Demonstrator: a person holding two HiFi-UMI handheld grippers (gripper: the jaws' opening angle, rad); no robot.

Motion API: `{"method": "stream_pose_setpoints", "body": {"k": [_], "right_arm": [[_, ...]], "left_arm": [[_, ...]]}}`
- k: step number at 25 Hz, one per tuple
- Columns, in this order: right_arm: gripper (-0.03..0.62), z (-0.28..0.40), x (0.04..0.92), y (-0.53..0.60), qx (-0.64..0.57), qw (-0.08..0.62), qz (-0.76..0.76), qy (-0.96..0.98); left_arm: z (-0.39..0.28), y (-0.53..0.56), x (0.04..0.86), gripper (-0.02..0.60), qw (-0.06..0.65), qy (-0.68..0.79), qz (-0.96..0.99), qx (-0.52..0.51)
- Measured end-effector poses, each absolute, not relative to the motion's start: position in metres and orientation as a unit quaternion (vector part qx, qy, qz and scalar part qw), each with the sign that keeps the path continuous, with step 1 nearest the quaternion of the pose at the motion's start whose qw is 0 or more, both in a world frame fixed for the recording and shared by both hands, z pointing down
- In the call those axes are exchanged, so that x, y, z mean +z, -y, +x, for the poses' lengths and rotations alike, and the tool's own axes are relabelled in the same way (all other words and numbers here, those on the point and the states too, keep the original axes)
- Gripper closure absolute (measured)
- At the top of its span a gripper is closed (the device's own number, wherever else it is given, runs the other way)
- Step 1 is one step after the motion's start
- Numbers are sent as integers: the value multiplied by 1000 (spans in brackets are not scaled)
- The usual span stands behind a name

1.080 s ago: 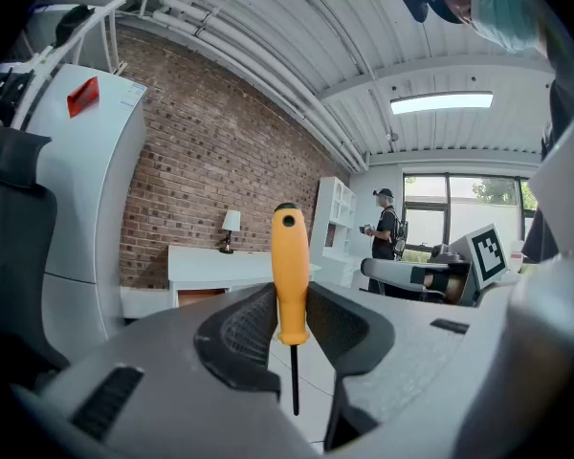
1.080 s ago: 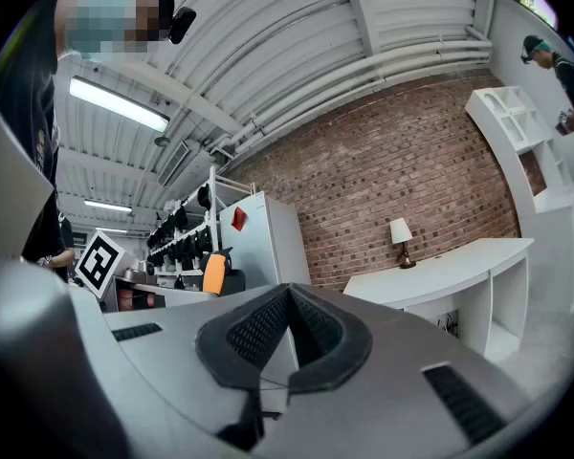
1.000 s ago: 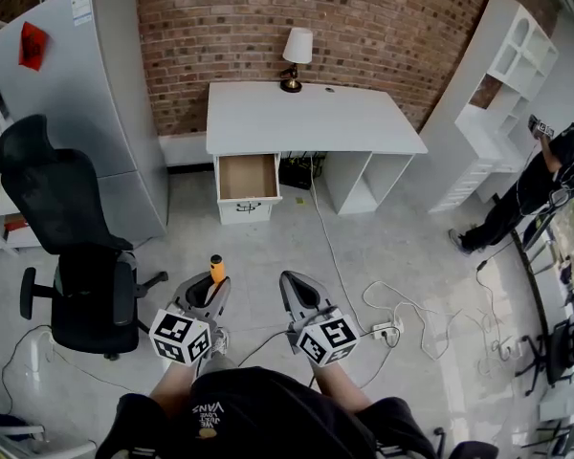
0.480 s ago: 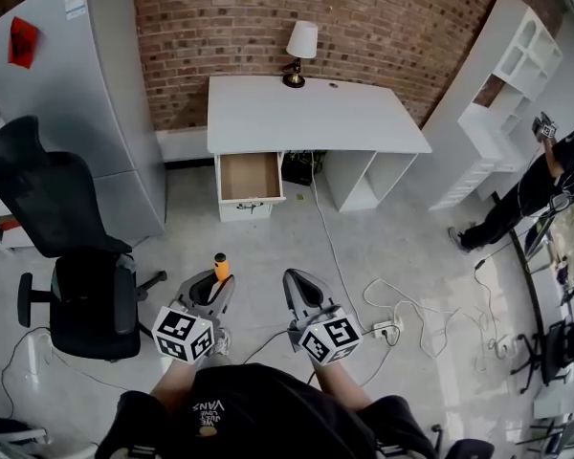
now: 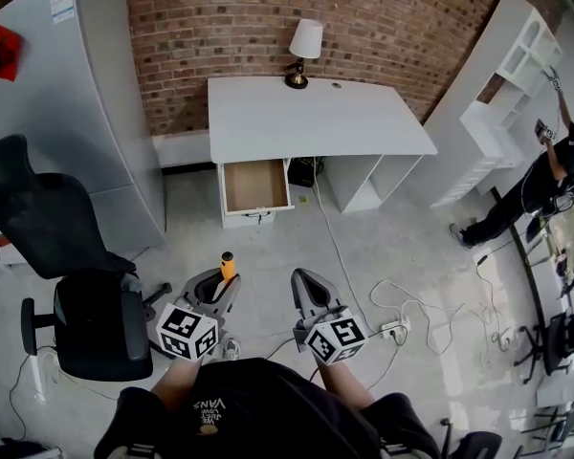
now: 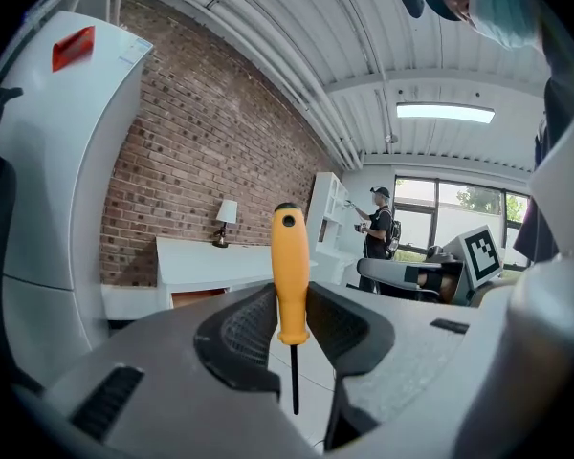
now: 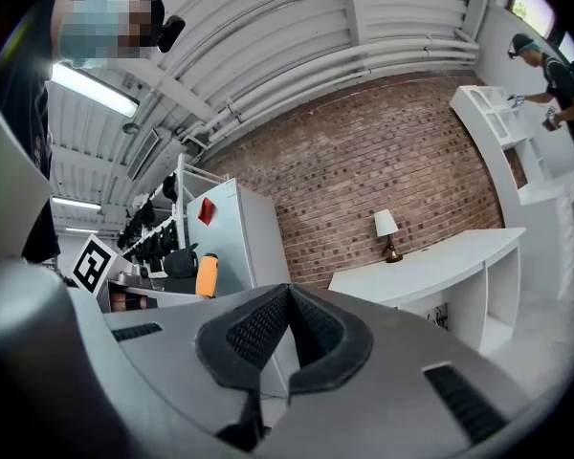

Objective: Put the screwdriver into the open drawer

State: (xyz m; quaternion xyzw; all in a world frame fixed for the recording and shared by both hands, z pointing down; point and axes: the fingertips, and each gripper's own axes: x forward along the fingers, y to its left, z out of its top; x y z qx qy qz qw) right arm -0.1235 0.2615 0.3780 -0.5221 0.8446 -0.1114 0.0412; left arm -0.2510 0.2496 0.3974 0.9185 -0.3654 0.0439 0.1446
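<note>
My left gripper (image 5: 220,287) is shut on a screwdriver (image 6: 290,285) with an orange handle; its handle (image 5: 228,266) sticks up past the jaws and the dark shaft hangs below. My right gripper (image 5: 303,289) is shut with nothing between its pads. Both are held low over the floor, side by side, well in front of the white desk (image 5: 306,113). The open drawer (image 5: 254,187), with a bare brown bottom, juts out of the desk's left side. In the right gripper view the screwdriver handle (image 7: 207,275) shows at left.
A black office chair (image 5: 72,275) stands at the left beside a grey refrigerator (image 5: 57,94). A lamp (image 5: 301,51) sits on the desk. White cables (image 5: 402,304) trail over the floor at right. A person (image 5: 536,180) stands by white shelves (image 5: 497,94) at far right.
The view has come a little closer to the desk and drawer. Both grippers hold the same pose, the left one still shut on the screwdriver.
</note>
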Motion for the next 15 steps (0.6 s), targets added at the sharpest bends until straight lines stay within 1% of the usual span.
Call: {"method": "stream_pose_setpoints", "body": {"k": [9,15], "right_arm": [[599,-143,383,-211,-124,37,-569,-812],[599,-135,391,-186,-135,36,-587,-797]], "left_arm": [[-274,-188,404,482,151,314,935,66],[-272,-159,420,482,168,302,935,78]]}}
